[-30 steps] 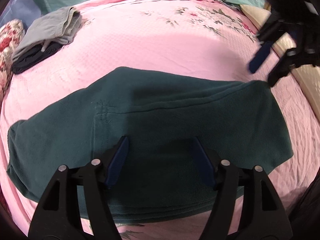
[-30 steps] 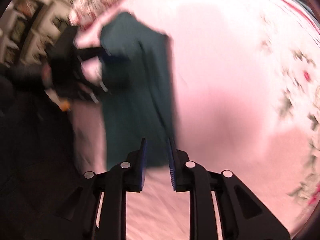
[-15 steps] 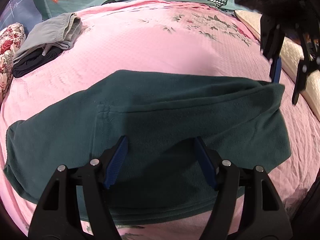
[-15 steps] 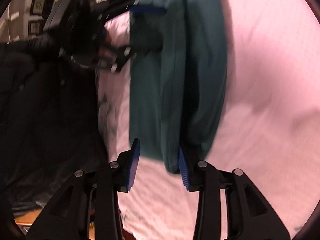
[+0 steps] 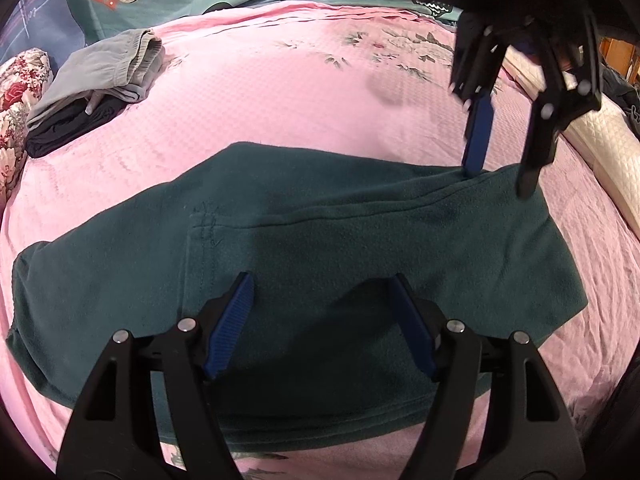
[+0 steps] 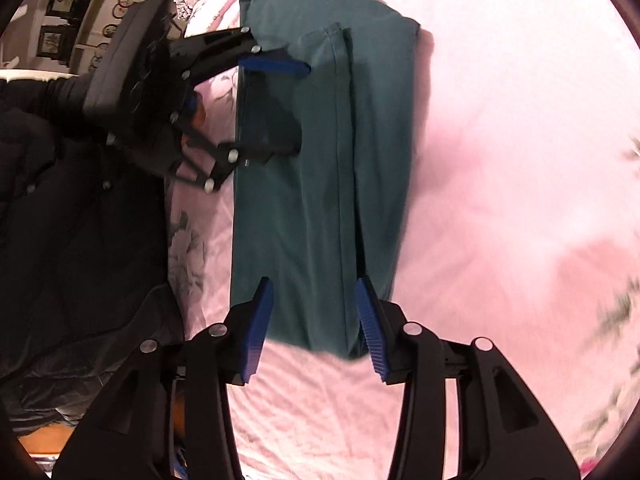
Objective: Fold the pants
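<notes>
Left gripper (image 5: 322,322) hovering spread wide over near edge of the teal pants (image 5: 304,248), which are lying folded lengthwise on pink bedspread (image 5: 288,96). Right gripper (image 6: 314,326) straddling far leg end, released. Grey garments (image 5: 108,64) sitting beyond.

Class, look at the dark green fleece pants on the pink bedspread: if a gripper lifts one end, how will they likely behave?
The dark green fleece pants would probably droop limply: they lie flat in soft folded layers with rounded edges. The layers may slide apart, since nothing visibly holds them together. On the pink bedspread, pushing likely bunches the fleece rather than sliding it whole. The open right gripper straddles one end.
</notes>
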### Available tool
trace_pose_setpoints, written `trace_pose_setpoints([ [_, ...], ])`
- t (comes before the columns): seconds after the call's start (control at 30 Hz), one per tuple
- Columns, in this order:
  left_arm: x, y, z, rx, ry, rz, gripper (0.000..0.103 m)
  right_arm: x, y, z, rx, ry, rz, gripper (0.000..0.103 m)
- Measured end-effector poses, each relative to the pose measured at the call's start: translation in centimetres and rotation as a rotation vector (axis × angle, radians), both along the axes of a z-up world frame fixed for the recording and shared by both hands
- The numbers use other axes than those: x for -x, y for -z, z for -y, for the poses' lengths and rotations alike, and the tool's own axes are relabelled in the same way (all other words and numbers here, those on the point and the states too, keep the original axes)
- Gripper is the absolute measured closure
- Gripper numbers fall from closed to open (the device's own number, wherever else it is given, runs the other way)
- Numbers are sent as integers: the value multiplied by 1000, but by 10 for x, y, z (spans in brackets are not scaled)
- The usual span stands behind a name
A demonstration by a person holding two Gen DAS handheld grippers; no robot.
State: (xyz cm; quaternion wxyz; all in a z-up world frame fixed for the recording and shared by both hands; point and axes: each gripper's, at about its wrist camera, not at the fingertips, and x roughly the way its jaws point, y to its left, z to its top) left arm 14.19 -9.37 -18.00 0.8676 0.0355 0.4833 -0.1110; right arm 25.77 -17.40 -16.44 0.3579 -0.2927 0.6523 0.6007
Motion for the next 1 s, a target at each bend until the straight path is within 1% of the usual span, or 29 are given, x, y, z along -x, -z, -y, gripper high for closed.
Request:
trace_pose_setpoints([
  [0.07, 1, 0, 0, 1, -1, 2, 31, 0, 12, -10, 21, -23, -44, 59],
  [0.17, 1, 0, -1, 4, -3, 8, 31, -1, 21, -10, 69, -56, -113, 59],
  [0.27, 1, 0, -1, 9, -10, 12, 31, 9, 30, 3, 152, -95, -185, 59],
  [0.33, 1, 1, -1, 10, -17, 16, 31, 10, 37, 20, 222, -122, -190, 58],
  [0.4, 1, 1, 0, 9, -20, 19, 29, 2, 31, 20, 197, -73, -207, 59],
  [0.47, 1, 1, 1, 6, -22, 17, 29, 2, 24, 10, 146, -80, -208, 59],
  [0.5, 1, 1, 0, 8, -22, 15, 29, 4, 26, 4, 138, -94, -220, 58],
  [0.6, 1, 1, 0, 8, -20, 14, 29, 11, 41, -2, 171, -122, -248, 58],
  [0.67, 0, 1, 1, 8, -15, 12, 28, 16, 44, 2, 194, -142, -266, 58],
  [0.73, -1, 1, 1, 11, -7, 9, 28, 21, 40, 11, 242, -205, -221, 58],
  [0.77, -1, 1, 0, 12, -6, 8, 28, 19, 32, 15, 238, -215, -188, 60],
  [0.8, -1, 1, 0, 14, -5, 6, 28, 15, 24, 16, 226, -199, -183, 68],
  [0.83, -1, 1, 0, 13, -2, 4, 28, 10, 15, 16, 206, -180, -158, 78],
  [0.9, -1, 2, 1, 5, 9, 4, 28, -1, 0, 19, 165, -143, -78, 86],
  [0.97, -1, 2, 1, 2, 14, 3, 28, -13, -2, 28, 160, -78, -5, 88],
  [1.0, -1, 2, 2, -1, 16, 1, 28, -21, 0, 36, 158, -19, 35, 89],
])
